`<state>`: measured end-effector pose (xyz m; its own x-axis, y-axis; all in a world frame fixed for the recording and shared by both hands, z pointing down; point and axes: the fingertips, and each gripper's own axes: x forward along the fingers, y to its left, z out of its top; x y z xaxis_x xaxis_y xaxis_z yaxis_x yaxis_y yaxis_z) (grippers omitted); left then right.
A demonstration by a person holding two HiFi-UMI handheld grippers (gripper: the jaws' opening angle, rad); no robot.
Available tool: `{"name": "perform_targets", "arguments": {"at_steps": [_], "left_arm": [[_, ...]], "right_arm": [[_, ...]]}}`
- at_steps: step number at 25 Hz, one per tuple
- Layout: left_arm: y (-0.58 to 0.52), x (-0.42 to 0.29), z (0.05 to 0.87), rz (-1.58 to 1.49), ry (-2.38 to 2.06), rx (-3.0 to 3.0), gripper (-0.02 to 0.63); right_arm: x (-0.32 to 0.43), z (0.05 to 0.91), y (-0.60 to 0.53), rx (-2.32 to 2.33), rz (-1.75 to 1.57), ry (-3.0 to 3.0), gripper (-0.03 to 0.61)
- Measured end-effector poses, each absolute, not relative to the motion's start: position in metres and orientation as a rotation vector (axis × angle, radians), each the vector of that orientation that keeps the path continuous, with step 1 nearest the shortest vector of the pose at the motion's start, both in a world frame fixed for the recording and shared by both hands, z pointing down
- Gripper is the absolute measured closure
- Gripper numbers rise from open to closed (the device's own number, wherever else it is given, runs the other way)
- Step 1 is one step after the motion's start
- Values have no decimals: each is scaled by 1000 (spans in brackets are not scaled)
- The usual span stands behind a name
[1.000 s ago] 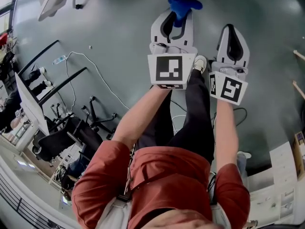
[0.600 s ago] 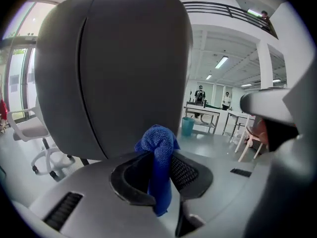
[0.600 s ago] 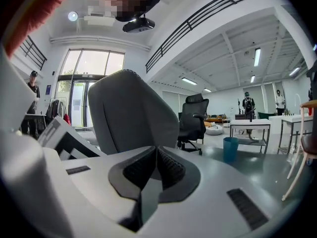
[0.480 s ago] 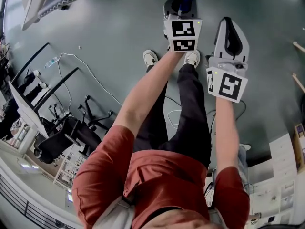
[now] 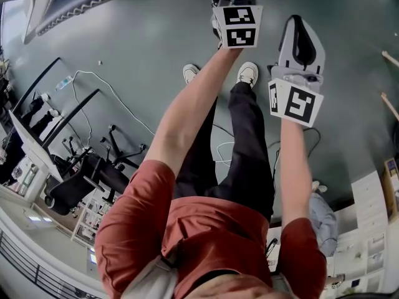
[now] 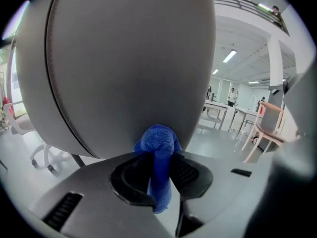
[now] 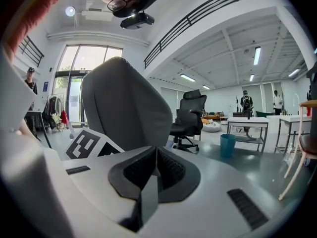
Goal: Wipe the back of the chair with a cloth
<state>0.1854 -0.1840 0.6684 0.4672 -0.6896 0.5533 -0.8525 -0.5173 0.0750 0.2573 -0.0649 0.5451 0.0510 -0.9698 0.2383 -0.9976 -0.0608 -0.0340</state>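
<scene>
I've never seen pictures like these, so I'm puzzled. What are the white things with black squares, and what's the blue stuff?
A person holds a pinching tool, called a gripper, in each hand; the cubes with black squares are part of them. One picture comes from a camera on the person's head, looking down at arms, legs and the grey floor. The other two come from cameras on the grippers. The left gripper pinches a blue cloth right at the grey chair back. The right gripper is shut and holds nothing.

One left gripper (image 6: 157,166), one right gripper (image 7: 154,168), one blue cloth (image 6: 157,145), one grey chair back (image 6: 129,63), two white shoes (image 5: 191,73) (image 5: 248,73).
</scene>
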Motion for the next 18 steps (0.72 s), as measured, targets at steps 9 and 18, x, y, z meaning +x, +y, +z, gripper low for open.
{"name": "perform_targets", "arguments": {"at_steps": [9,18], "left_arm": [[-173,176,608,595,-1287,2428,523],[-153,169,506,499,-1283,2379,523]], "right_arm": [[248,517,-62,2186,279,-2056,554],[250,449,-43,2233,269,-2042,554]]}}
